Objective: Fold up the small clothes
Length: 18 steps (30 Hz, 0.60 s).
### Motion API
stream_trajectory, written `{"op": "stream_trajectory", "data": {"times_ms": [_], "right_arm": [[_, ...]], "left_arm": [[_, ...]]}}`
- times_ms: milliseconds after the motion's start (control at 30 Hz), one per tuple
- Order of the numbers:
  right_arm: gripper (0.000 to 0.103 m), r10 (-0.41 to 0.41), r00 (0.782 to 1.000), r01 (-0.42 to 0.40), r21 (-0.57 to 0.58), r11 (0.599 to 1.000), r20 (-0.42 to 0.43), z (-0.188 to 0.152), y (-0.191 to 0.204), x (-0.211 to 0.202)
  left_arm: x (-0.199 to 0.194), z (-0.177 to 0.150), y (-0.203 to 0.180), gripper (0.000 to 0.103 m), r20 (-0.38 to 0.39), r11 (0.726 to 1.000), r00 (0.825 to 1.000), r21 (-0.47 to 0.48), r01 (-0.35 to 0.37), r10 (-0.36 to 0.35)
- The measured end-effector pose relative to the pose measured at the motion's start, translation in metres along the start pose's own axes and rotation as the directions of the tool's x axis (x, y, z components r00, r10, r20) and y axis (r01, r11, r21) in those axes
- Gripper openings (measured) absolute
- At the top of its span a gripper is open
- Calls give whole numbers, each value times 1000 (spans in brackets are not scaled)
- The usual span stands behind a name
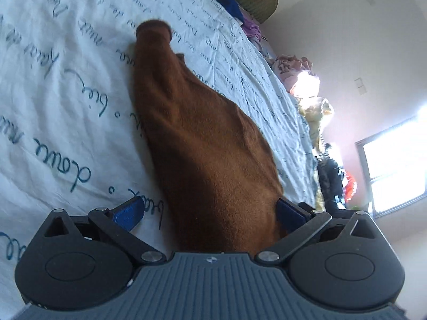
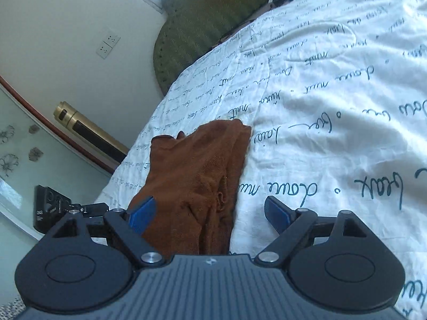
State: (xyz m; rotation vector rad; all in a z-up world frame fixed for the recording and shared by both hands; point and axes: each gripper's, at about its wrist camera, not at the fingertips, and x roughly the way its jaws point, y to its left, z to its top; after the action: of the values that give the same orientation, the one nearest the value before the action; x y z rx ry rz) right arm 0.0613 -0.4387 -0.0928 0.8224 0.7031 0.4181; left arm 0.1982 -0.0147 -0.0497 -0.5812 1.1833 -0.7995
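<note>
The garment [image 1: 197,144] lies on the bedsheet [image 1: 66,101], between both grippers' spread fingers [image 2: 141,213], a cushion [image 2: 202,26] beyond.

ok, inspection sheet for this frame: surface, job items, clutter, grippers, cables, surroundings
Surface: white sheet with blue script, wrinkled.
Job's things: brown garment lying stretched on the sheet; also seen bunched in the right view.
Clutter: clothes pile at the far bed edge; green cushion.
Grippers: left gripper open, garment between its fingers; right gripper open over the garment's end.
Cables: nothing seen.
Surroundings: window, wall sockets, gold cylinder.
</note>
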Motion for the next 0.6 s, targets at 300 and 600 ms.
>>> {"op": "stream_trajectory", "data": {"times_ms": [300, 600], "right_arm": [[91, 134, 973, -155, -103, 983, -187, 19, 22, 68], [32, -178, 984, 167, -322, 932, -4, -14, 112, 47]], "left_arm": [[47, 42, 11, 98, -17, 972, 983, -157, 176, -181], [67, 2, -136, 28, 105, 631, 946, 722, -285, 308]]}}
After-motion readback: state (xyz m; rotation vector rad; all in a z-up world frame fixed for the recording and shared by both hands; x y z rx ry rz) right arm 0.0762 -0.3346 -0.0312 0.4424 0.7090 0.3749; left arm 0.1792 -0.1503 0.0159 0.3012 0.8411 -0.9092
